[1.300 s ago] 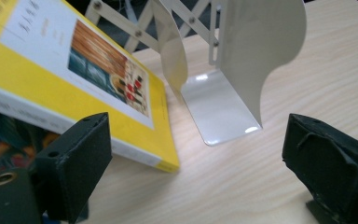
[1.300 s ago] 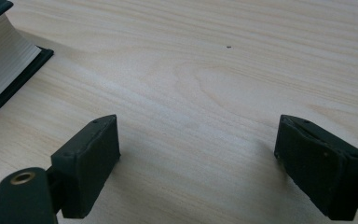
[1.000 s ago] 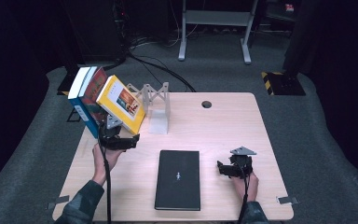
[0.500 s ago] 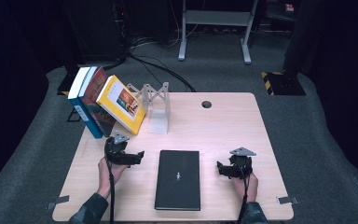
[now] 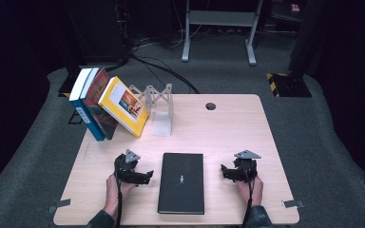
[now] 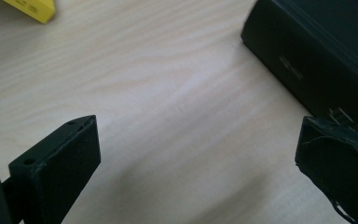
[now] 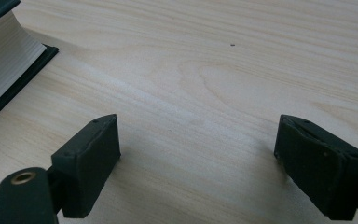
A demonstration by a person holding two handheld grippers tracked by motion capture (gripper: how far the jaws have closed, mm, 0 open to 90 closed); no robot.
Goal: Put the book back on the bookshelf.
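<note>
my left gripper (image 5: 148, 176): jaws spread wide, just beside the black book (image 5: 181, 183)
my right gripper (image 5: 223, 171): jaws spread wide, over bare table (image 5: 228, 123), near the book

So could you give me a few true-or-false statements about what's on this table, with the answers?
1. A black book lies flat on the table between the two grippers. True.
2. The left gripper is clamped on the black book. False: its jaws stand open over bare wood, beside the book.
3. The yellow book leans against the other books at the table's far left. True.
4. The right gripper holds the yellow book. False: it is open and holds nothing, near the black book's page edge.
5. The grey stand sits on top of the black book. False: it stands on the table beside the yellow book.
</note>
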